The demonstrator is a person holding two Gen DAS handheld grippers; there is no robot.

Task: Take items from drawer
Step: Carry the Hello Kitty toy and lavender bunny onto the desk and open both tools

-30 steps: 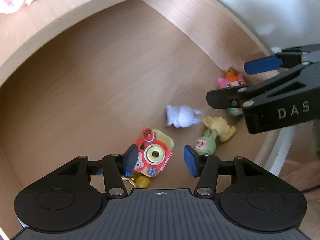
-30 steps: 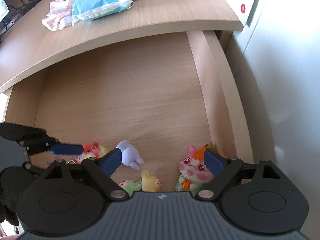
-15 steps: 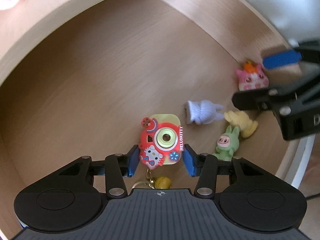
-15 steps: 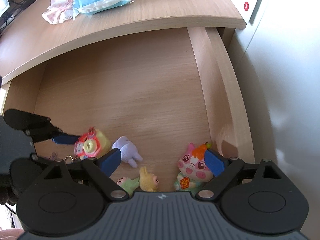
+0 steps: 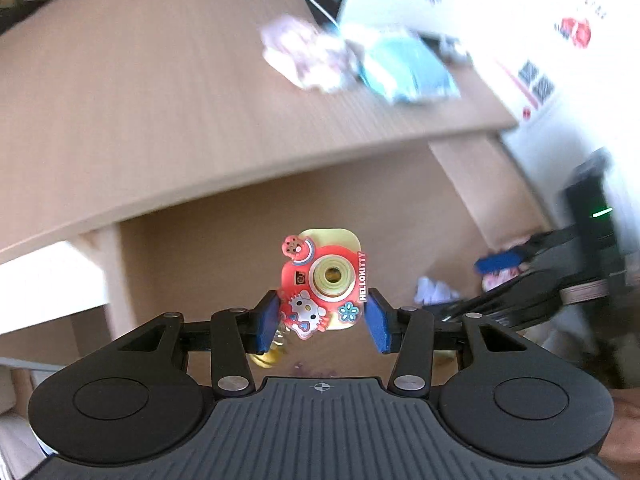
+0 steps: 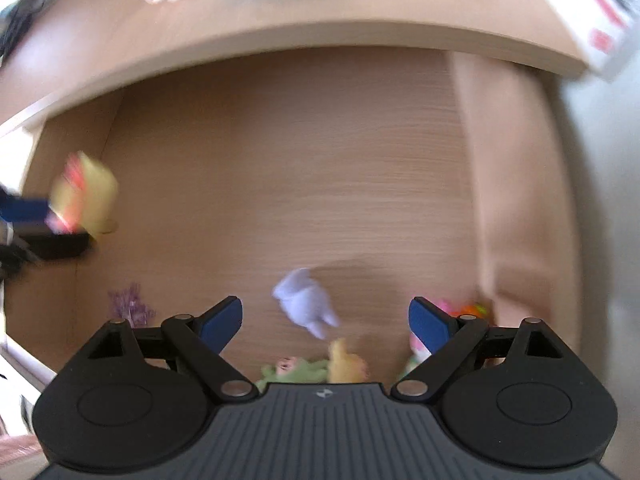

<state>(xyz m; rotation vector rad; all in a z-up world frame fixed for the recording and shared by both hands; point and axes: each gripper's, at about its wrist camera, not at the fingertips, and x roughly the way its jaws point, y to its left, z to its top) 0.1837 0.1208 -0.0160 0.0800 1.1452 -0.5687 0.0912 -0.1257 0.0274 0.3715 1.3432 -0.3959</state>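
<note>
1. Left gripper (image 5: pixel 322 320): jaws clamped on the toy camera (image 5: pixel 324 280), a red-and-yellow piece w/ cat sticker and "HELLOKITTY" lettering. Blue pads press its left and right sides. Camera is lifted off the drawer floor, lens facing the left wrist view. A gold charm (image 5: pixel 268 356) hangs below it on a short spring.
2. Drawer (image 6: pixel 280 180): pulled out under the desk (image 5: pixel 160 100) front edge, light wood floor. Right wrist view shows the held camera as a blurred yellow-red shape over the drawer's left side, near the left wall.
3. Purple smudge-like bit (image 6: pixel 130 304) lies on the drawer floor toward the front-left; too blurred to name.
4. White plush rabbit (image 6: pixel 306 300) lies mid-drawer near the front, apart from the rest.
5. Green figure (image 6: pixel 296 368) and yellow figure (image 6: pixel 346 362) lie just beside each other at the drawer's front edge, partly hidden by the gripper body.
6. Right gripper (image 6: pixel 326 320): jaws wide apart, nothing between the pads; hangs over the front of the drawer, pointing down at the rabbit area.
7. Pink pig toy (image 6: pixel 460 312) w/ orange top sits in the front-right corner, against the right wall, partly behind the right pad.
8. Desk top, back: pink-white cloth (image 5: pixel 308 56) left of a light-blue packet (image 5: pixel 408 68), touching; both blurred.
</note>
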